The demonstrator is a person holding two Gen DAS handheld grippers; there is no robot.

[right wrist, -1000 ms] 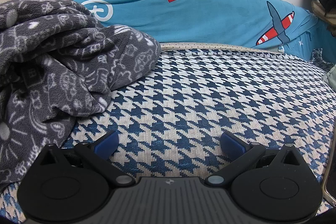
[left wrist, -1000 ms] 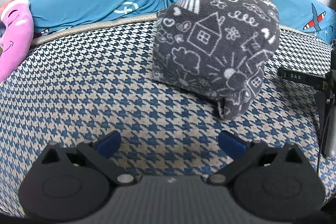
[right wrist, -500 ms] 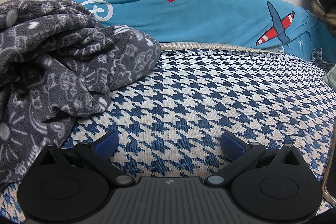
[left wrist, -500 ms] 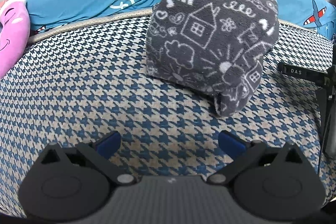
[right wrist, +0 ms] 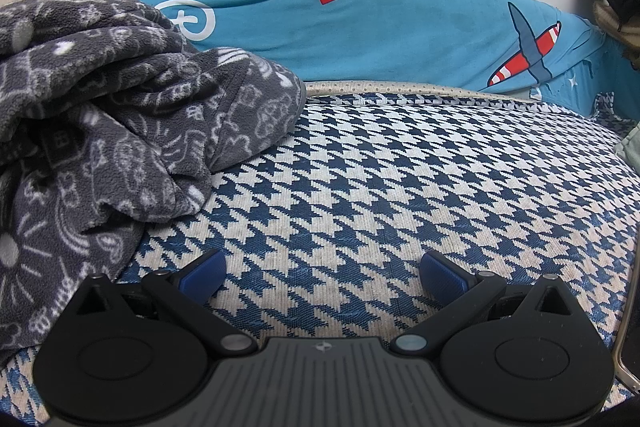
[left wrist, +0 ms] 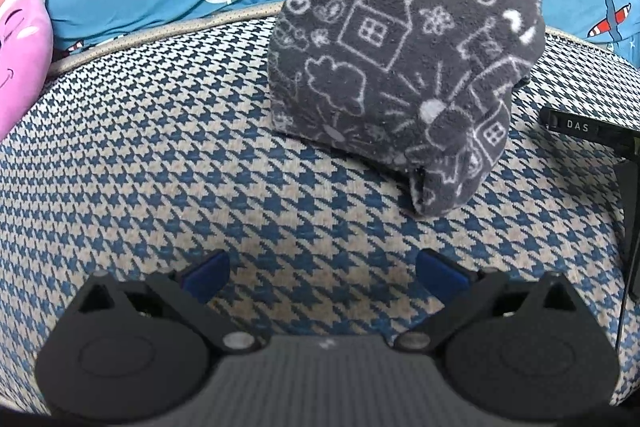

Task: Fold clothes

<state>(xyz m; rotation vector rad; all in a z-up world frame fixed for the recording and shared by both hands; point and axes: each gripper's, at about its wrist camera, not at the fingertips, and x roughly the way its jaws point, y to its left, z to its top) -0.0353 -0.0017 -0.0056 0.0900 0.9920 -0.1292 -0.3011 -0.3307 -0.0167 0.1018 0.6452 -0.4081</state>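
left gripper (left wrist: 322, 273) is held wide apart, nothing gripped | right gripper (right wrist: 322, 273) is likewise spread, nothing held | houndstooth cushion (right wrist: 400, 187) is seen under both | grey fleece garment (left wrist: 400, 67) is bundled on it, ahead of the left, beside the right (right wrist: 100, 115) | blue printed fabric (right wrist: 380, 27) is draped behind

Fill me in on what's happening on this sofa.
A person holds two grippers over a houndstooth cushion. The left gripper and right gripper are both open and empty. A grey fleece garment sits bunched up on the cushion ahead of the left gripper; nothing touches it.
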